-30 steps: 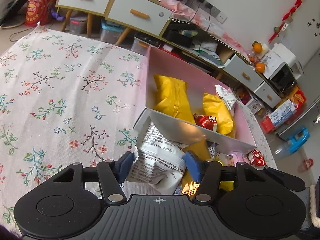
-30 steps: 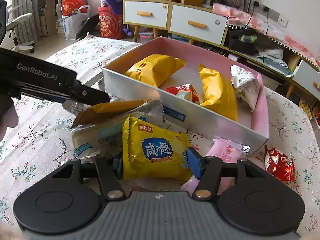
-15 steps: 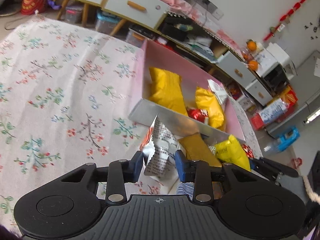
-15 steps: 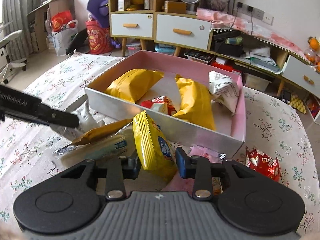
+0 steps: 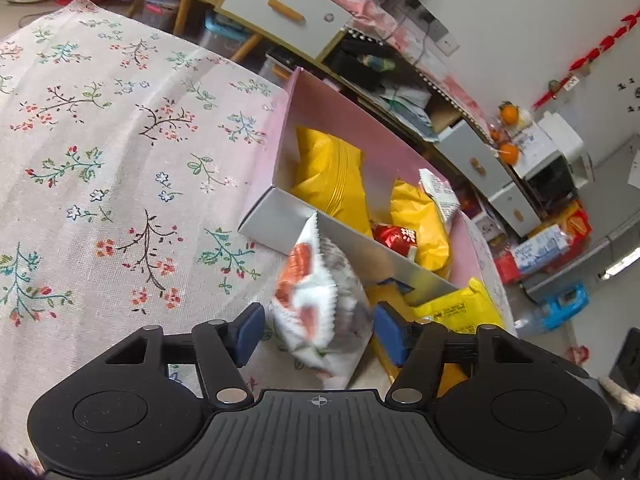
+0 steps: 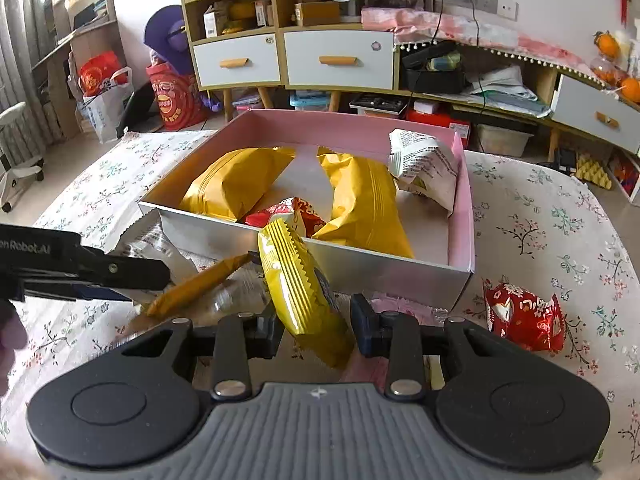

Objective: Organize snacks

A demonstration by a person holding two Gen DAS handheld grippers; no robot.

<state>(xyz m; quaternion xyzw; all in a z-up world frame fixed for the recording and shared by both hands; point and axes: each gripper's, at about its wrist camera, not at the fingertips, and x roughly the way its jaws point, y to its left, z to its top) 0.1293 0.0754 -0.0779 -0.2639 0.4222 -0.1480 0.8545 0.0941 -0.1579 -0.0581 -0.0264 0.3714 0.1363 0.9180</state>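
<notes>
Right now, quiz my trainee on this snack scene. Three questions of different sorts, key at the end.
1. True or false: the red packet lies inside the pink box.
2. What colour is the packet held in the right gripper? A yellow, B red, C white.
3. Fill in: ___ large yellow bags lie in the box.

Key:
1. False. It lies on the tablecloth, outside the box.
2. A.
3. Two.
</notes>
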